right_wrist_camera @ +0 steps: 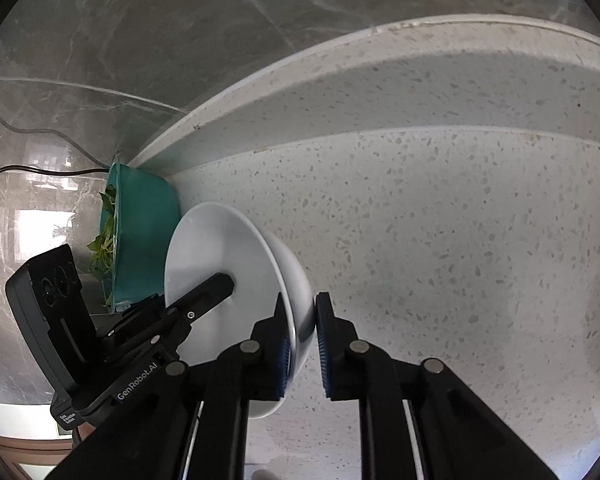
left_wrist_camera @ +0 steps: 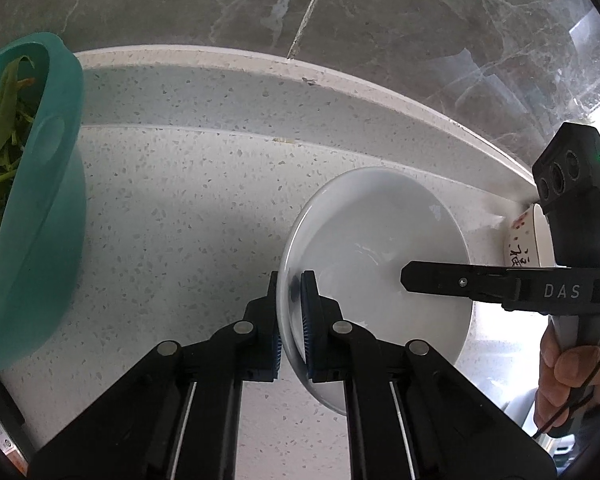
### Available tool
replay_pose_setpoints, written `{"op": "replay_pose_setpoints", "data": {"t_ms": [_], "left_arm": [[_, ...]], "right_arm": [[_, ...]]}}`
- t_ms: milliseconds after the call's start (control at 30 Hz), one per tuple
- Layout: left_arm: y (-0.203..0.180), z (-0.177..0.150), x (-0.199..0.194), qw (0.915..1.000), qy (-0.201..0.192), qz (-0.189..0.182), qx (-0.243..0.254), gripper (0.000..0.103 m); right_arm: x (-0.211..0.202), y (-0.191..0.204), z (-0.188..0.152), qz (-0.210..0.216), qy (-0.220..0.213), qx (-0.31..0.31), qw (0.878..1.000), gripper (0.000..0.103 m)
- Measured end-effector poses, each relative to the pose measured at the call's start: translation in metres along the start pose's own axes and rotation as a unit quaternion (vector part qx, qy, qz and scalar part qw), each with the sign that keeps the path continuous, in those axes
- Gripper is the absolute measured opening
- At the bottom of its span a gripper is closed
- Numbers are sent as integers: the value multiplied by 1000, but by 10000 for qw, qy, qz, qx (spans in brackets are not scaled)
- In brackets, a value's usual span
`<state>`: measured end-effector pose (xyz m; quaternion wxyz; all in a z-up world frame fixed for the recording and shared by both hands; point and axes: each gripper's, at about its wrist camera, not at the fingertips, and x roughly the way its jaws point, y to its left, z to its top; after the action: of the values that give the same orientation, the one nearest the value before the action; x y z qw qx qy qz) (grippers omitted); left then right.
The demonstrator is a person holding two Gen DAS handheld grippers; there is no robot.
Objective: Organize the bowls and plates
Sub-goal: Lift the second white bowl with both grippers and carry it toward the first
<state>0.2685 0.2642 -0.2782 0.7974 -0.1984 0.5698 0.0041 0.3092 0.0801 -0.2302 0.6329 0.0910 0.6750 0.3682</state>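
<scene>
Left wrist view: left gripper (left_wrist_camera: 293,300) has its fingers (left_wrist_camera: 309,320) clamped on near rim of white bowl (left_wrist_camera: 380,248), one finger inside, one outside the wall. Bowl sits on speckled surface (left_wrist_camera: 180,220), close to the raised back ledge (left_wrist_camera: 260,92). Right gripper (left_wrist_camera: 428,282) comes in from right side w/ one finger reaching into the bowl; a hand (left_wrist_camera: 568,376) grips its handle. Second bowl w/ red & black markings (left_wrist_camera: 522,240) is just behind, by the ledge, partly hidden. Teal basin w/ green leaves (left_wrist_camera: 32,200) at far left, apart from bowl.

Right wrist view: right gripper (right_wrist_camera: 302,320) fingers (right_wrist_camera: 284,344) narrow, closed on white bowl (right_wrist_camera: 220,248) rim at opposite side, wall between pads. Left gripper (right_wrist_camera: 216,284) reaches in from left. Teal basin (right_wrist_camera: 144,232) just behind bowl. Marble wall (right_wrist_camera: 180,20) behind.
</scene>
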Motion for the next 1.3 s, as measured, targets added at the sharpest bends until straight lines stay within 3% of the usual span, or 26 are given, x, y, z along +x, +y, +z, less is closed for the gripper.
{"op": "replay_pose_setpoints", "data": {"t_ms": [700,1100,1300], "left_arm": [[-35,-2,-27,9998,-18,-4,202,6],[-91,-14,-63,9986,-131,-69,499,6],[-127,-36,-81,9976,-145,-111,673,6]], "right_arm": [[-37,3,-17,-97,-215,-70,9997,15],[-82,4,-43,-52,-459,-176,9988,15],[-111,-10,-67,11,-605,-159,9980,15]]}}
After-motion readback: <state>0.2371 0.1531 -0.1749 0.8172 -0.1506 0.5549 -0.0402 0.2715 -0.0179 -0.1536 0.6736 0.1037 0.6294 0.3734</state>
